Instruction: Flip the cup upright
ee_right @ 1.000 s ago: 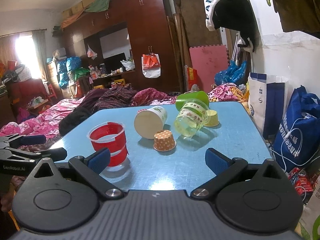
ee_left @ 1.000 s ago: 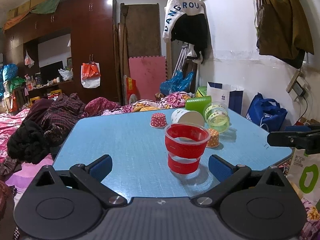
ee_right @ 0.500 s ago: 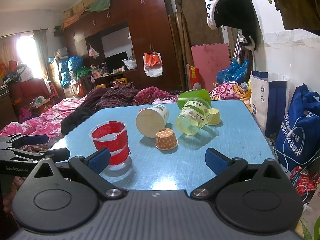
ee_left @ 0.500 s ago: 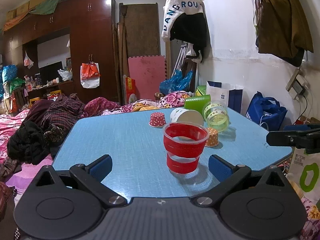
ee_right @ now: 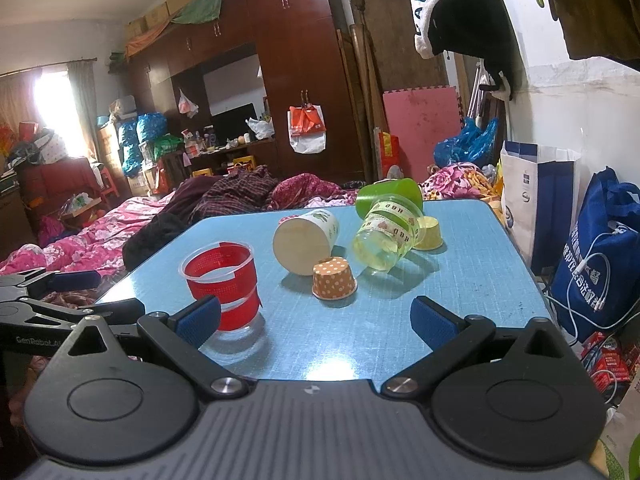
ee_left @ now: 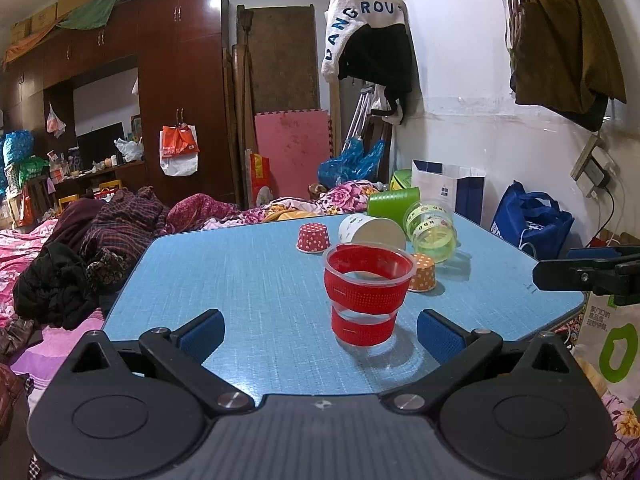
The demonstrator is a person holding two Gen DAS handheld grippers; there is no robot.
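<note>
A clear plastic cup with red bands [ee_left: 368,294] stands upright on the blue table [ee_left: 248,280], a little ahead of my open, empty left gripper [ee_left: 320,330] and nearer its right finger. It also shows in the right wrist view [ee_right: 222,280], just behind the left finger of my open, empty right gripper [ee_right: 316,318]. A white paper cup [ee_right: 306,240] and a clear yellow-tinted cup with a green lid [ee_right: 390,228] lie on their sides behind it.
Small paper cupcake liners sit upside down: orange dotted [ee_right: 334,278], red dotted [ee_left: 313,237], yellow [ee_right: 429,233]. Bedding and clothes [ee_left: 80,248] lie left of the table. Bags [ee_right: 600,248] stand by the right wall. The table's front edge is right under both grippers.
Both grippers have drawn back slightly from the table. The red-banded cup stands where it was.
</note>
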